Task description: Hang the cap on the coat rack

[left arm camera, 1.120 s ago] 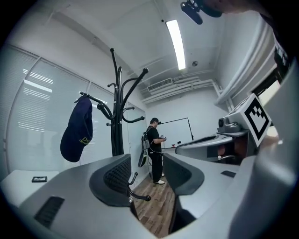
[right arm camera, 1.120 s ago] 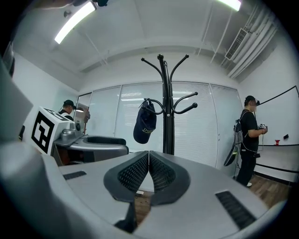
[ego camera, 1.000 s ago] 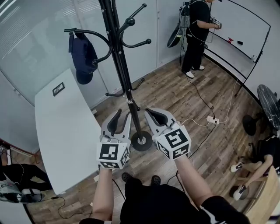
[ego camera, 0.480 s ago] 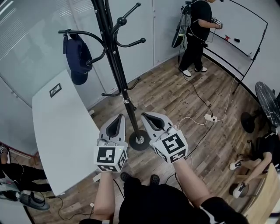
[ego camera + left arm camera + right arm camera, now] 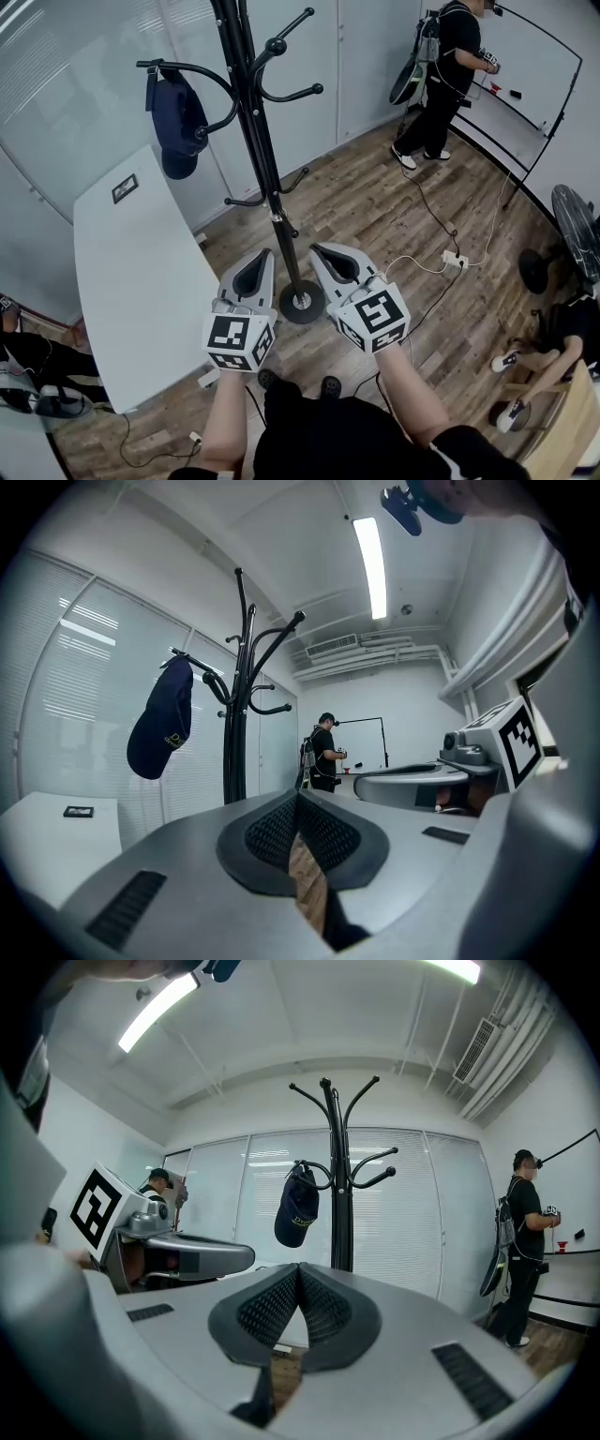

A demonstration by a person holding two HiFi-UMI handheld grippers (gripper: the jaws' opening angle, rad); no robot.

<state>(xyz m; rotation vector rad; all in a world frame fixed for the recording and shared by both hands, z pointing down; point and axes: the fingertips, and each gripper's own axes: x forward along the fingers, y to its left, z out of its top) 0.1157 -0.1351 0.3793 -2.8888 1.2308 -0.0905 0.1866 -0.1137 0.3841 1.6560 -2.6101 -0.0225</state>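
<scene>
Left hand-held gripper (image 5: pixel 266 254) has closed; navy cap (image 5: pixel 178 122) hangs from curved hook (image 5: pixel 192 67).

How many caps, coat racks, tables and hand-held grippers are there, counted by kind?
Cap: 1
Coat rack: 1
Table: 1
Grippers: 2, the left gripper and the right gripper
Total: 5
</scene>
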